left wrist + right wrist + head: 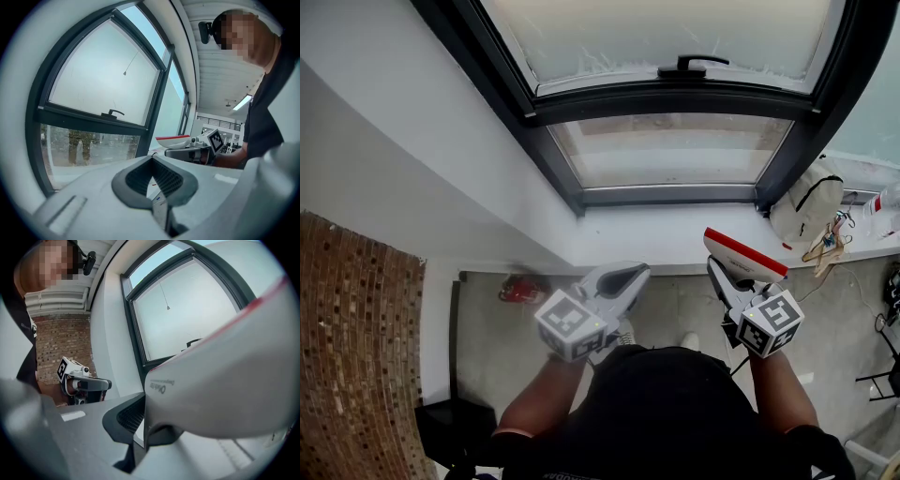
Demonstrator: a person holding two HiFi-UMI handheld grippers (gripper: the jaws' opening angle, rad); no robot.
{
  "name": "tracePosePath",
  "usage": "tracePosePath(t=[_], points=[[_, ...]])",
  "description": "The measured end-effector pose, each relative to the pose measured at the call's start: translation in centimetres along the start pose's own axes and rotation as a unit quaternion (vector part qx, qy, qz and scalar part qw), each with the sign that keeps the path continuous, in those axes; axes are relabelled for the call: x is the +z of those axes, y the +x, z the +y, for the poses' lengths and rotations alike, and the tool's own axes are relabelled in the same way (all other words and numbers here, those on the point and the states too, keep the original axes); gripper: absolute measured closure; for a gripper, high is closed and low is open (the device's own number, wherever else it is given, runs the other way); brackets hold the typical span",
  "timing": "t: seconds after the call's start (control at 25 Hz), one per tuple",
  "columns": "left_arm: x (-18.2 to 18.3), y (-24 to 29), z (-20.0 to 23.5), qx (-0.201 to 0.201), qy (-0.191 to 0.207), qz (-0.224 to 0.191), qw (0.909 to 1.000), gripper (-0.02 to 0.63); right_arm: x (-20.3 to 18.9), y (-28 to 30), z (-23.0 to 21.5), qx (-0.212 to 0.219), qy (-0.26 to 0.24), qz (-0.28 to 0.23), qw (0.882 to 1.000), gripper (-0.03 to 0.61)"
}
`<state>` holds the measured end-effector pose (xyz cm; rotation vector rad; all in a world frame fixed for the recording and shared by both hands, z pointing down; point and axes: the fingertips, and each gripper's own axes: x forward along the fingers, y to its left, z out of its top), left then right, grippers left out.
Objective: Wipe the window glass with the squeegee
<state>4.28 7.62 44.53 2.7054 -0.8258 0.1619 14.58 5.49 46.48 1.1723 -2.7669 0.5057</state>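
**Squeegee (748,255) clamped in the right gripper (719,270), held apart from the window glass (670,148).**

The right jaws are closed on the squeegee's white body, which has a red strip along its upper edge and sits near the front edge of the window sill (656,239). The left gripper (626,278) has its jaws together with nothing between them. Only the right gripper view shows grey print on the white body; it is too small to read. Only the head view shows a white bag (806,211) at the sill's right end. Farther off, a black handle (692,66) sits on the upper sash.

Smooth white plastic squeegee (742,255), frosted window glass (675,36), matt dark frame (675,99), rough brick wall (356,356).
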Motion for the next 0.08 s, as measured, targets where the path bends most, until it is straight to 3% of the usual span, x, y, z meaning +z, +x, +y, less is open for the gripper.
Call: tracePosePath(t=[0.08], points=[[0.04,-0.03,0.02,0.0,0.0,0.0,1.0,0.612,0.19,0.07,0.17,0.0,0.003,-0.001,1.0,0.555]])
